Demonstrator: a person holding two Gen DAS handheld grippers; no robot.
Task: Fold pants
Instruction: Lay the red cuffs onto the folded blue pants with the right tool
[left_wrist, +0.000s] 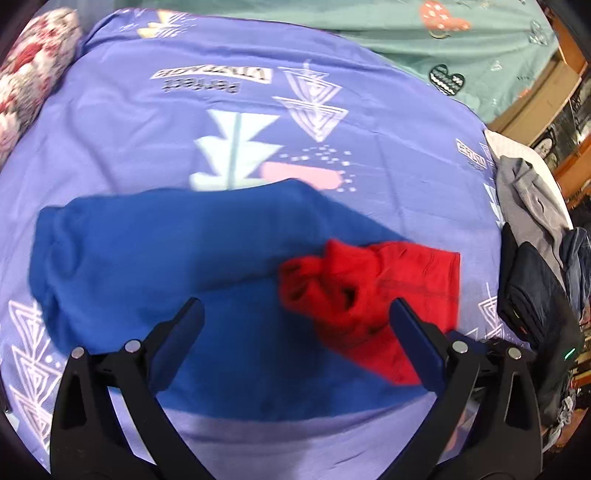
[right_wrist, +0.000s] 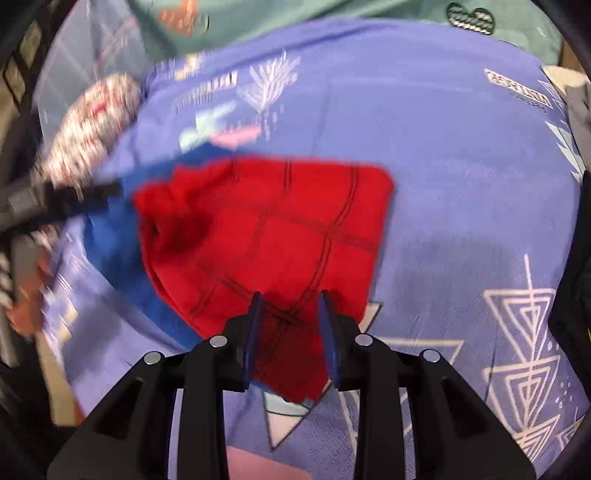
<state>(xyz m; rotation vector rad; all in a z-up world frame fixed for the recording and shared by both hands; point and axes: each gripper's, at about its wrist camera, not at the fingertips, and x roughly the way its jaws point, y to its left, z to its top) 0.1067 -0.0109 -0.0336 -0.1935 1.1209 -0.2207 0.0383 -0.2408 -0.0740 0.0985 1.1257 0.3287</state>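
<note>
While the patterned pillow (left_wrist: 33, 70) lies at far left, the left gripper (left_wrist: 295, 317) hovers wide open and empty above the blue-and-red pants (left_wrist: 177, 258), which lie bunched on the purple sheet (left_wrist: 388, 155). Right gripper (right_wrist: 290, 314): fingers partly apart, red fabric between them; grip uncertain. Dark clothes pile (left_wrist: 532, 266) at right edge.

The purple bedsheet (left_wrist: 110, 122) carries upside-down print at about 11 o'clock in the left wrist view: "Perfect" above a white banner reading what looks like "VINTAGE". A small boxed label at 3 o'clock is too blurred to read.
</note>
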